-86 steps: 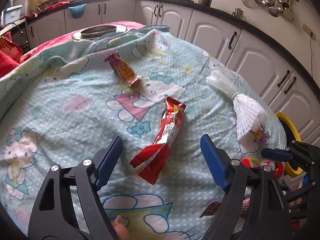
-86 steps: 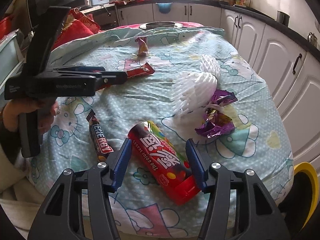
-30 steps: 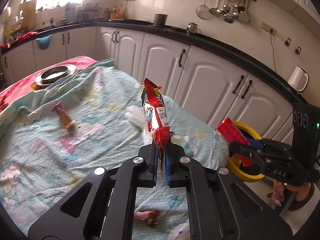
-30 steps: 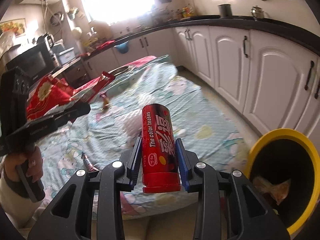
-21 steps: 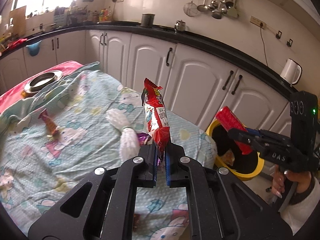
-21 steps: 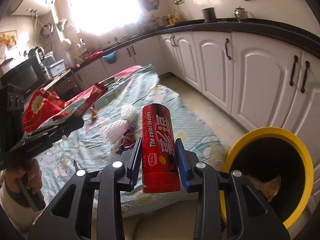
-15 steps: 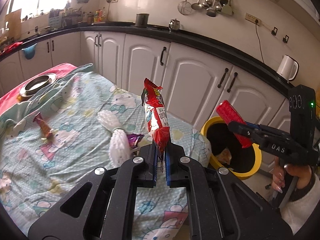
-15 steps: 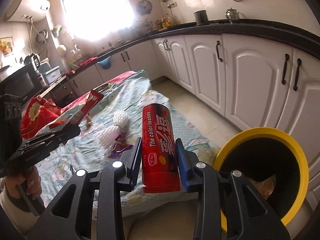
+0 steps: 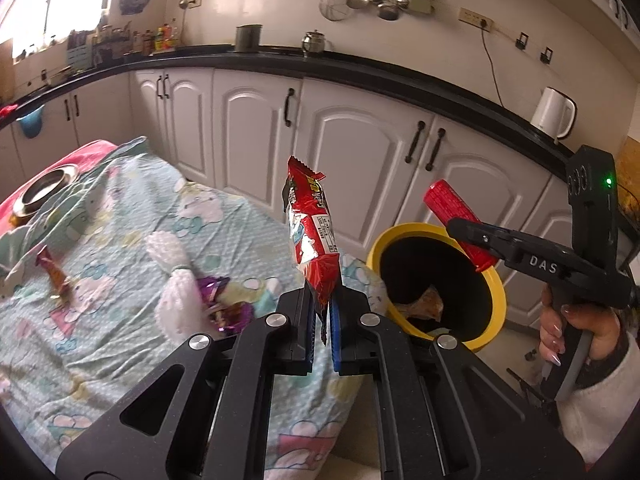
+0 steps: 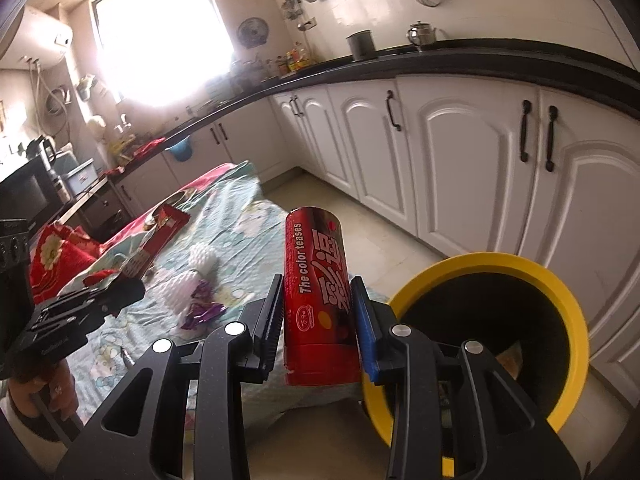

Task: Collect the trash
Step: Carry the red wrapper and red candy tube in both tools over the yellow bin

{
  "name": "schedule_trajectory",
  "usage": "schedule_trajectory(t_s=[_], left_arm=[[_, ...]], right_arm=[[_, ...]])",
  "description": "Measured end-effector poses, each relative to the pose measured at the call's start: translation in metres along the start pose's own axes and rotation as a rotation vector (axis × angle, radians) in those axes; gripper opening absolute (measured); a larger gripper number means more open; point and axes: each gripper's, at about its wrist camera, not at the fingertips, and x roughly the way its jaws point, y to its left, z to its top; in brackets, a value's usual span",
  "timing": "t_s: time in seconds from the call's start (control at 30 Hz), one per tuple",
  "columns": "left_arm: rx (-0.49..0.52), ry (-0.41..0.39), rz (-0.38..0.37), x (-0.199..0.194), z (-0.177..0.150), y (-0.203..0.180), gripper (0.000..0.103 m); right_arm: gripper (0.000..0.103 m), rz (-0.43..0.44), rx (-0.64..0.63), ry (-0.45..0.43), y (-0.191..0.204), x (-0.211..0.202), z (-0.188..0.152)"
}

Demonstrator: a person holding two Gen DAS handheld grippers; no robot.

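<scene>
My left gripper [image 9: 322, 316] is shut on a red snack wrapper [image 9: 310, 232] that stands upright above the table's edge. My right gripper [image 10: 320, 320] is shut on a red candy tube [image 10: 318, 296], held upright just left of the yellow-rimmed black bin [image 10: 560, 292]. In the left wrist view the right gripper [image 9: 472, 236] holds the tube [image 9: 456, 220] over the bin's rim [image 9: 492, 280]. Some trash lies inside the bin [image 9: 428, 308].
On the Hello Kitty tablecloth [image 9: 120, 320] lie a white foam net [image 9: 176, 296], a purple wrapper [image 9: 224, 308] and an orange candy wrapper [image 9: 54, 276]. A metal dish [image 9: 44, 190] sits at the far end. White cabinets [image 9: 360, 152] stand behind the bin.
Both grippers picked up their items from the table, then swung right toward the bin. The bin now looks nearer and larger in both views.
</scene>
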Motion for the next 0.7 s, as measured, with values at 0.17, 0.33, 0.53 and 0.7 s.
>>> schedule_trajectory(t_s=[0.17,0.33,0.53,0.7], left_arm=[[0.030,0.017,-0.024,0.010,0.001,-0.015,0.003],[0.058,0.036,-0.045,0.020,0.001,-0.028,0.003],[0.089,0.055,-0.066,0.033,0.000,-0.045,0.003],[0.110,0.071,-0.084,0.042,-0.003,-0.058,0.002]], right_arm=[[0.031,-0.027,0.032,-0.006,-0.016,-0.004,0.000],[0.031,-0.053,0.064,-0.013,-0.032,-0.009,-0.003],[0.031,-0.083,0.102,-0.021,-0.054,-0.014,-0.007],[0.031,-0.112,0.140,-0.023,-0.073,-0.018,-0.014]])
